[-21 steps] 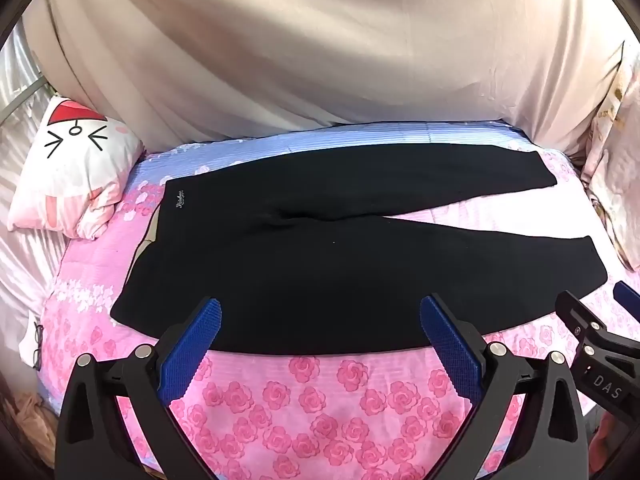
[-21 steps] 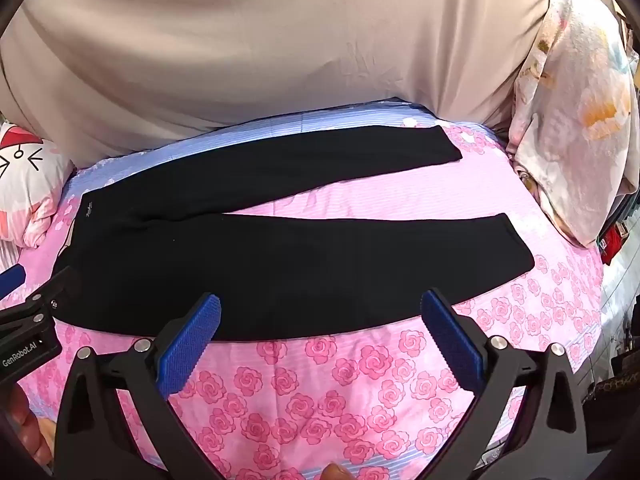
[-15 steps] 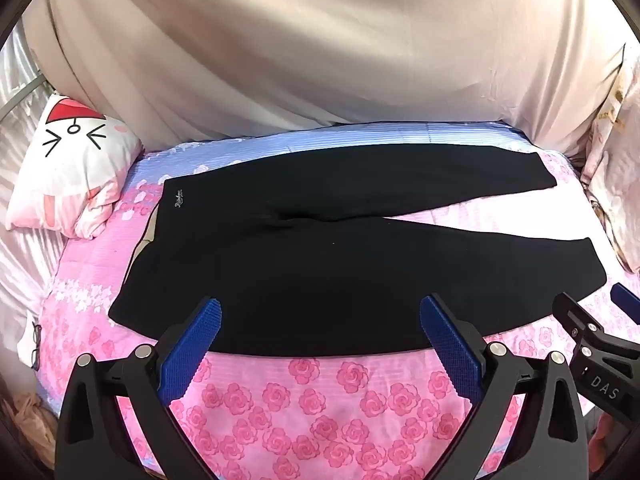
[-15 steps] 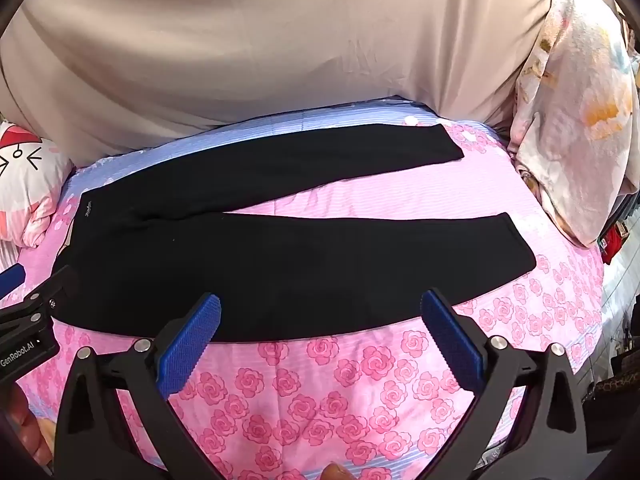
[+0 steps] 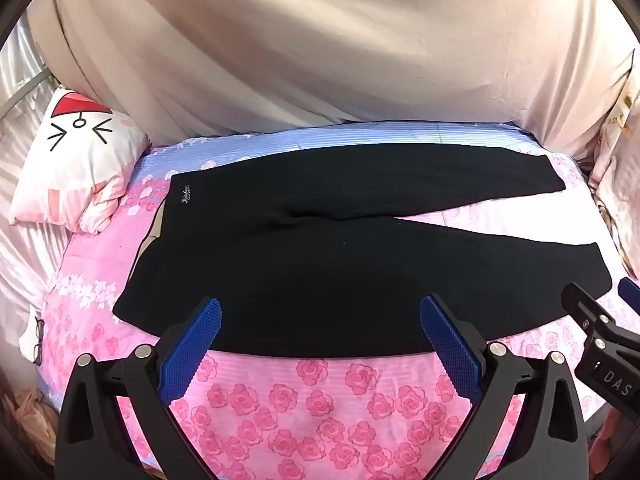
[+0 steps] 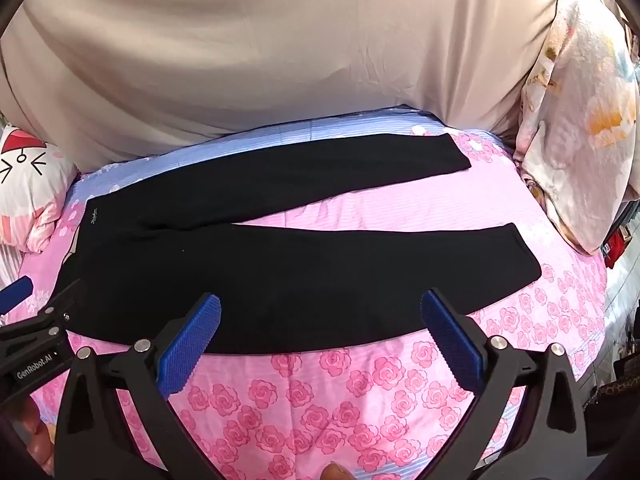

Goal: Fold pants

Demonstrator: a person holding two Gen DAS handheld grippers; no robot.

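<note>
Black knit pants (image 5: 360,248) lie flat on the pink rose-print bedsheet (image 5: 320,400), legs apart. Left gripper (image 5: 320,320) & right gripper (image 6: 320,316) hover near the pants' front edge, both spread fully, blue pads (image 6: 192,340) touching nothing.

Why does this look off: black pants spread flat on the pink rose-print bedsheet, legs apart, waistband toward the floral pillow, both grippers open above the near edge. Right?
One thing is wrong: the waistband of the black pants points toward the cat-face pillow, not the floral pillow; the leg cuffs lie at that end. The left wrist view shows it. The rest holds: flat on the pink rose-print bedsheet, legs apart, left gripper and right gripper open.
</note>
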